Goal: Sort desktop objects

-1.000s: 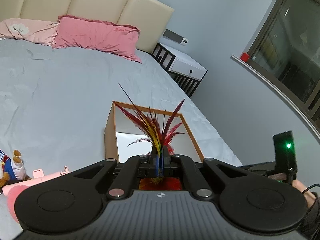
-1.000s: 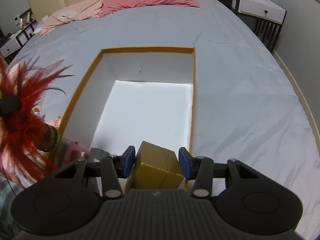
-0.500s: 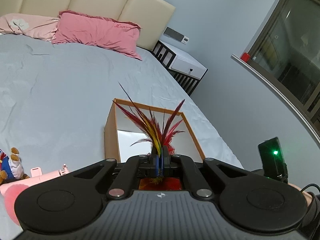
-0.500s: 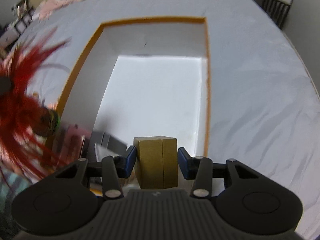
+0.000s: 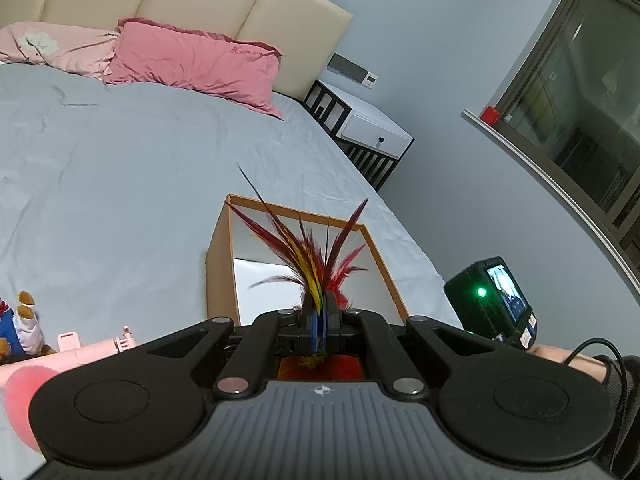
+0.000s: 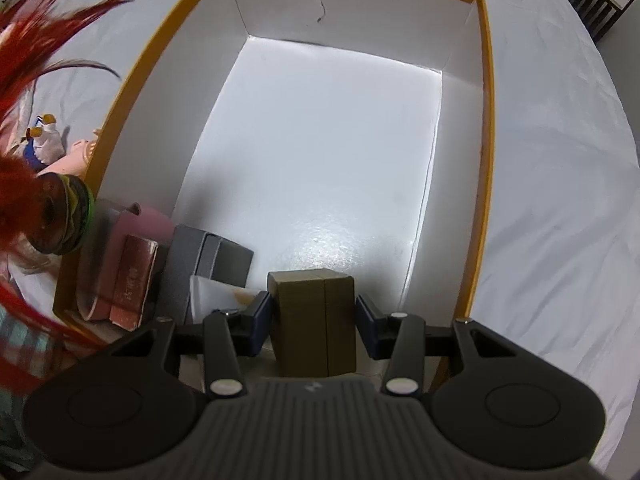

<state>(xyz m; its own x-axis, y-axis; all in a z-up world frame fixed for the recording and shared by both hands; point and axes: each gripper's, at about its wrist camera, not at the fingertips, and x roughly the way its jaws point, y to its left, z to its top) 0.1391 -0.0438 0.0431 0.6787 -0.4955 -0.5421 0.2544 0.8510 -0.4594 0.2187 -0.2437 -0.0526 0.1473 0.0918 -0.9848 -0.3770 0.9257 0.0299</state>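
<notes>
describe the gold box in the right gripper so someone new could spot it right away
On the grey bed sits an open box with an orange rim and a white inside. Above its near end, the right gripper holds a small olive-gold box with a seam down its face. The grey case and pink items beside it lie on the box floor.

Plush toy cropped; feathers blurred

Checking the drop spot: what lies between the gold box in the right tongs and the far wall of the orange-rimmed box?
In the right wrist view, only bare white floor lies between the gold cardboard box and the orange-rimmed box's far wall.
</notes>
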